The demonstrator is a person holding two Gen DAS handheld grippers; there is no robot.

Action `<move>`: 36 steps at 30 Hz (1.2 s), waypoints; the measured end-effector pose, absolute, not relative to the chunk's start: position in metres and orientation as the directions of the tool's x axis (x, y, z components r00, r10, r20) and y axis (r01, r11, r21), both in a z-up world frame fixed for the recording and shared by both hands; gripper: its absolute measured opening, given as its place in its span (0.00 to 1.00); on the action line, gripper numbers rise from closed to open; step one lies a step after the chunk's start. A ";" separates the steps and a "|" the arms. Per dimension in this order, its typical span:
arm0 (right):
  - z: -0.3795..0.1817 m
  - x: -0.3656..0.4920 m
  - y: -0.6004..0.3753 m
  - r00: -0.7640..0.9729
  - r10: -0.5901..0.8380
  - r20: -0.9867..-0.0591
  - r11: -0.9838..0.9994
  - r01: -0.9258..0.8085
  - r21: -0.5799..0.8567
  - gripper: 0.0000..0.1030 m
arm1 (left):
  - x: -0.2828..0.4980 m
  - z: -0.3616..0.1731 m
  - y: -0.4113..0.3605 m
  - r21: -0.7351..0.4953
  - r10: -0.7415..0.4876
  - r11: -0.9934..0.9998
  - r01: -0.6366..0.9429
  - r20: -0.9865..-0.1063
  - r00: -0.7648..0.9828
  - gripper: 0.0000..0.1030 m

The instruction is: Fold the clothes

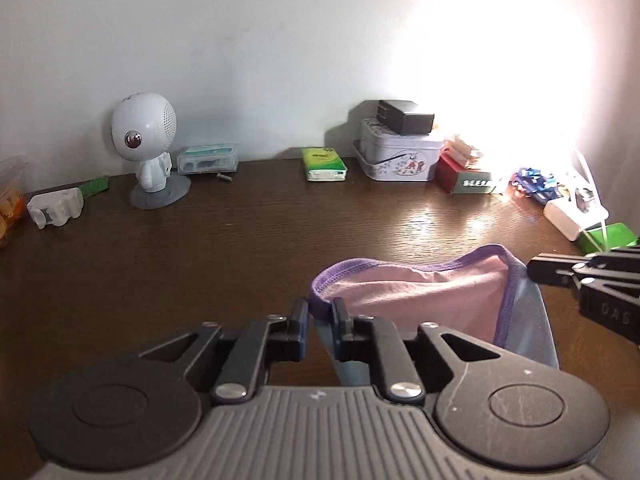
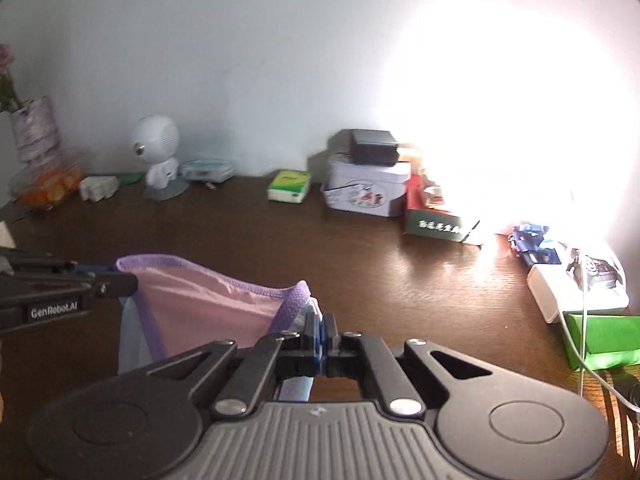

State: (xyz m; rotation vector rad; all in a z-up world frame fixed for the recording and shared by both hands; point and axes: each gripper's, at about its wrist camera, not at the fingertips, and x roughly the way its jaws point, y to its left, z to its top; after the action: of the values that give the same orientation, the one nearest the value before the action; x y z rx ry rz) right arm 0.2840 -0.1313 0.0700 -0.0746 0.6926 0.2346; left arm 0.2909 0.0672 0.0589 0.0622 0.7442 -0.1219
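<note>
While a strong glare whitens the wall on the right, the brown worktop carries a row of small things along its back edge. Going from the left in the left wrist view: a white clip-like block, a white round-headed robot figure on a grey base, a pale blue case, a green tissue pack, a printed tin with a black box on top, a red carton, then a white power strip (half lost in the glare). The right wrist view adds a glass bowl holding something orange and a vase at the far left.

Nearer the cameras, a pink garment with purple edging hangs stretched between the two grippers, lifted above the worktop. The left gripper has its fingers clamped on the purple hem at the garment's left corner. The right gripper has its fingers pressed together on the opposite corner, with blue fabric pinched between them.
</note>
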 end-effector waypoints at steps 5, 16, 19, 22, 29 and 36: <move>0.078 0.277 -0.160 0.746 0.226 -0.627 0.958 -0.286 0.005 0.31 | 0.256 0.069 0.082 -0.001 -0.139 0.982 0.189 -0.680 0.720 0.43; 0.037 0.095 -0.181 0.546 0.508 -0.666 0.811 -0.563 0.157 0.29 | 0.078 0.045 0.096 -0.278 -0.520 0.838 0.470 -0.668 0.533 0.54; 0.025 0.093 -0.176 0.545 0.504 -0.670 0.828 -0.525 0.196 0.19 | 0.076 0.034 0.086 -0.282 -0.493 0.858 0.429 -0.684 0.537 0.46; 0.017 0.086 -0.170 0.567 0.475 -0.673 0.842 -0.515 0.161 0.11 | 0.077 0.023 0.087 -0.318 -0.480 0.872 0.373 -0.711 0.514 0.20; 0.023 0.030 -0.170 0.576 0.396 -0.715 0.867 -0.492 0.083 0.02 | 0.034 0.024 0.086 -0.327 -0.481 0.871 0.365 -0.716 0.505 0.15; 0.057 0.007 -0.206 0.635 0.469 -0.614 0.866 -0.465 0.181 0.18 | 0.053 0.046 0.086 -0.388 -0.525 0.850 0.356 -0.671 0.523 0.43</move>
State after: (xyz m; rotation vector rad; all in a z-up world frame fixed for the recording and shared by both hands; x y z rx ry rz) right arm 0.0070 -0.2057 0.0574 0.0060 0.7032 0.5339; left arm 0.0528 0.0858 0.0460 -0.2126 0.8727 -0.5324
